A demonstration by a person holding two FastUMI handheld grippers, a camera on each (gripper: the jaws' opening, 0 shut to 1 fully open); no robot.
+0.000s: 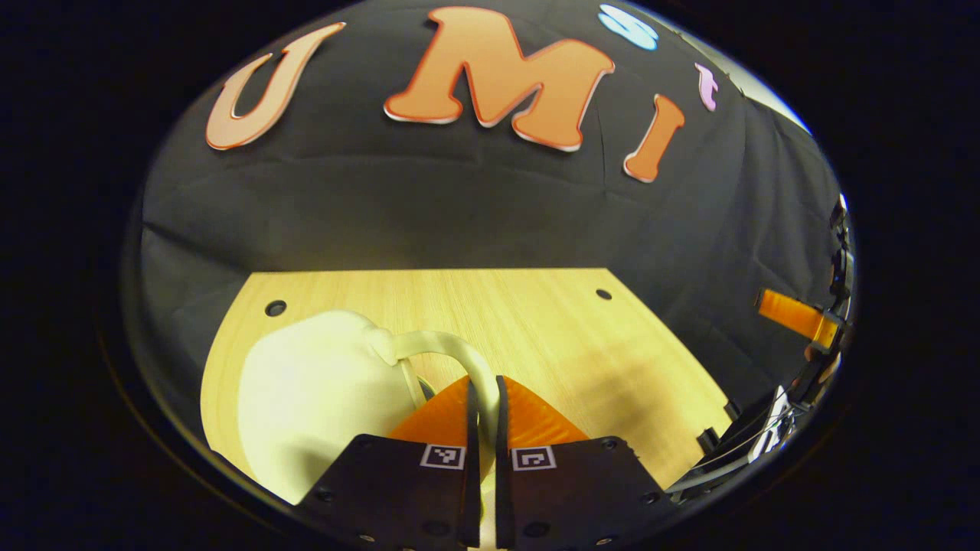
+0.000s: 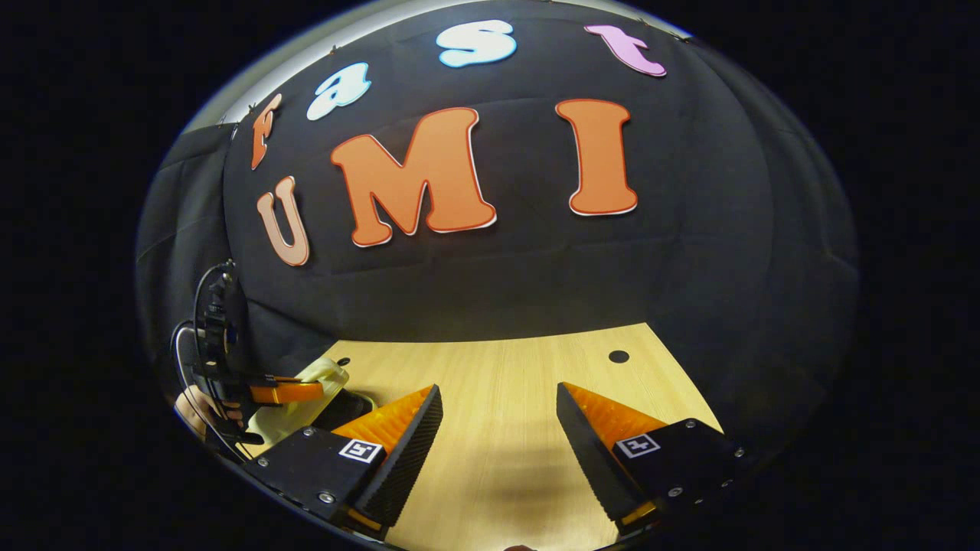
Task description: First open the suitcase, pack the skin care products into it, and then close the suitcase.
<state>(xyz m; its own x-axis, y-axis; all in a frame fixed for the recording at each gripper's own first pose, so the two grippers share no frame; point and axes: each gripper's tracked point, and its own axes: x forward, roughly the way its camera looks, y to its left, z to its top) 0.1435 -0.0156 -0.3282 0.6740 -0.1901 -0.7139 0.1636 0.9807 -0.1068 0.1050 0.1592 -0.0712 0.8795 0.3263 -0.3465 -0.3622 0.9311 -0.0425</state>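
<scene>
One cream suitcase (image 1: 306, 398) sits at the lower left of the left gripper view, with one curved handle (image 1: 452, 352) on it. Two grippers are present: the left gripper (image 1: 484, 405) at bottom centre there, the right gripper (image 2: 498, 428) at the bottom of the right gripper view. One wooden table (image 2: 505, 383) carries two round holes (image 1: 275, 308) in the left gripper view.

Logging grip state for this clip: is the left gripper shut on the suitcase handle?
Shut on it. In the left gripper view the left gripper's fingers meet around the cream suitcase's arched handle, which runs down between them.

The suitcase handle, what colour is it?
Cream white, like the suitcase itself; the handle shows best in the left gripper view.
</scene>
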